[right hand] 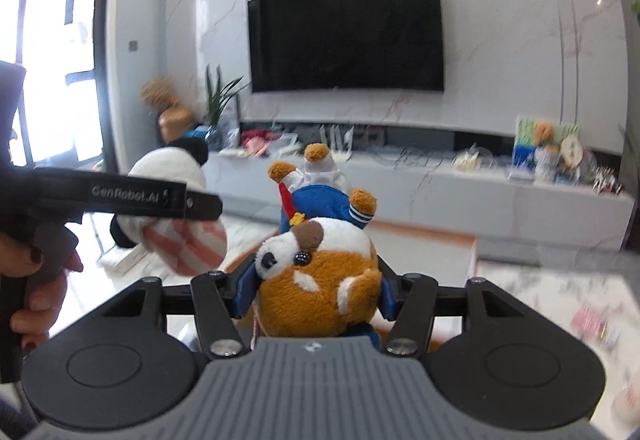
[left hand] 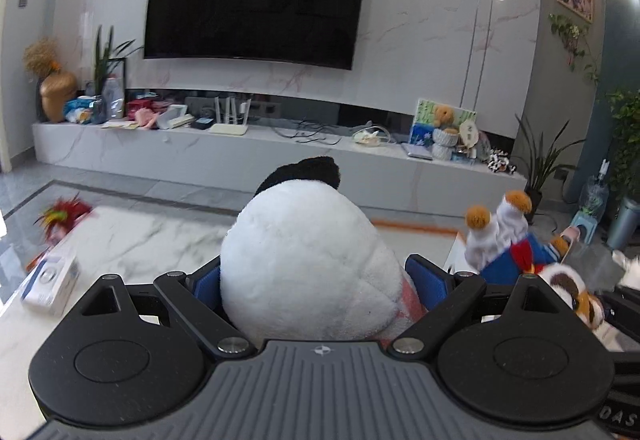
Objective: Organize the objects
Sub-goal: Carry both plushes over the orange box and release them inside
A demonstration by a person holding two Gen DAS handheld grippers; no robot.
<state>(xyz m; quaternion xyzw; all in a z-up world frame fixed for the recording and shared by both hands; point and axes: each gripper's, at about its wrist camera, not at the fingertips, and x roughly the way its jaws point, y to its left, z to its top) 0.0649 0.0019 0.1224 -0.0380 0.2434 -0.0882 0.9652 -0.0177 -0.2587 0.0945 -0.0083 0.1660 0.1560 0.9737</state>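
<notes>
Left wrist view first, from its left edge: a red-tufted toy lies on the white marble-look table, and just in front of it sits a small white carton. Behind them a long pale TV bench runs along the marble wall, with a gold vase and a leafy plant at its left end, a white router near the middle and a cluster of ornaments toward the right. A dark television hangs above it. My left gripper is clamped on a white plush panda, its blue pads pressing into both sides, the black ear pointing away from me. Further right, potted greenery stands by the grey wall.

Right wrist view: a bright window fills the left, and my left hand grips its handle there, the panda lifted clear of the table. At centre my right gripper is closed on a brown-and-white plush dog, head toward me, blue-clad body and feet pointing at the television. An orange strip edges the table at right.
</notes>
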